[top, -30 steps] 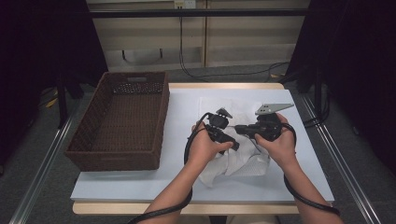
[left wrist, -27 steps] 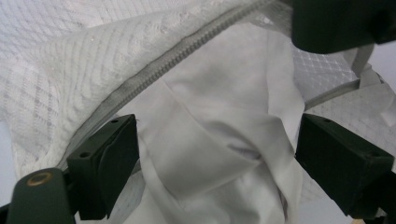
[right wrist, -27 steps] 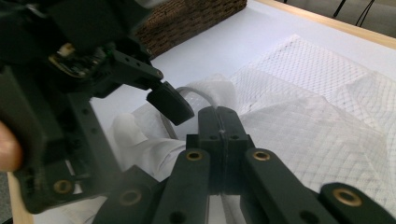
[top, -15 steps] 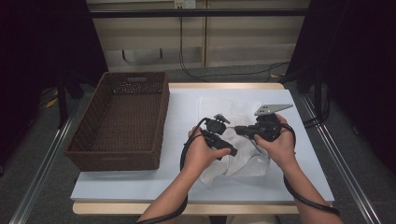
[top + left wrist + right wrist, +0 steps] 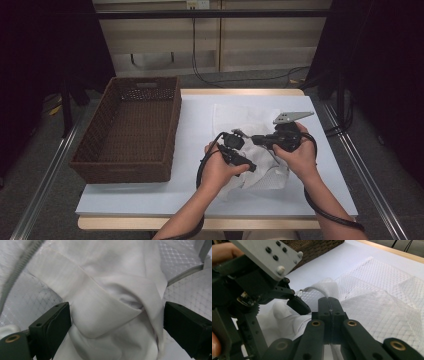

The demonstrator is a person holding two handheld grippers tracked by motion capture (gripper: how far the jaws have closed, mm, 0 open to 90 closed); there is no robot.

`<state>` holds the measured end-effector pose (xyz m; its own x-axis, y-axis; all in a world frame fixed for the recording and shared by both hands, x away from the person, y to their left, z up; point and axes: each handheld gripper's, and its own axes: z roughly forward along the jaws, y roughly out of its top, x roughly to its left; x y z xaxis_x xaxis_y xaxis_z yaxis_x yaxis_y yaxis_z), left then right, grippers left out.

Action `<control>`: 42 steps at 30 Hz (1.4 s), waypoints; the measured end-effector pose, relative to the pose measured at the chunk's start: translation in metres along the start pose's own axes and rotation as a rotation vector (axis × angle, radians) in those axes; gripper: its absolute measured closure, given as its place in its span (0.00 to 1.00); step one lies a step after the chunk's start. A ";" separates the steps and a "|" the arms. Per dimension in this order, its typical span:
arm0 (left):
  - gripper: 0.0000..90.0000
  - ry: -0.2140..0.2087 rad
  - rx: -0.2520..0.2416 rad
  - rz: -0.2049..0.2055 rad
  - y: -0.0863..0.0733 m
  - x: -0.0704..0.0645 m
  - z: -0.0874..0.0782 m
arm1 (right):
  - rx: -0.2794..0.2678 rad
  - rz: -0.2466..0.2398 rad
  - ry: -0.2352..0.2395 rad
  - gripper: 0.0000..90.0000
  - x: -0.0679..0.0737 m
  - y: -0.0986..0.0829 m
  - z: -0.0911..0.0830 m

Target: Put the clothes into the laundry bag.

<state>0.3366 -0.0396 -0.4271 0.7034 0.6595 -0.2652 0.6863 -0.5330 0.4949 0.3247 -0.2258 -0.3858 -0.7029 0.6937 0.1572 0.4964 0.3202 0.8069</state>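
My left gripper (image 5: 117, 322) has its jaws spread wide, one on each side of a soft folded band of the white garment (image 5: 260, 170), close to it but not clamped. My right gripper (image 5: 329, 315) has its jaws pressed together, seemingly pinching a thin edge of the same cloth. The garment lies crumpled on the desk (image 5: 200, 125), to the right of the wicker basket (image 5: 130, 125). It looks light, limp and slippery, so I judge the thicker folded band gives the surest hold.
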 end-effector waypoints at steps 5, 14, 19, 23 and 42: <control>0.10 -0.002 -0.003 -0.007 -0.003 0.000 0.006 | 0.001 0.002 0.000 1.00 -0.001 0.000 -0.001; 0.13 0.010 0.009 -0.003 -0.006 -0.002 0.017 | 0.003 0.005 0.006 1.00 -0.001 -0.001 0.001; 0.21 0.008 0.039 -0.012 -0.008 -0.002 0.022 | 0.009 0.009 0.005 1.00 -0.002 -0.002 0.001; 0.29 0.008 0.043 -0.019 -0.011 -0.003 0.025 | 0.013 0.018 0.006 1.00 -0.004 -0.004 0.002; 0.80 0.034 0.068 -0.006 -0.011 -0.007 0.021 | 0.018 0.017 0.010 1.00 -0.004 -0.005 0.003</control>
<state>0.3280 -0.0498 -0.4478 0.6934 0.6799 -0.2387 0.7021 -0.5630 0.4360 0.3265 -0.2276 -0.3921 -0.6989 0.6931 0.1767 0.5178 0.3199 0.7934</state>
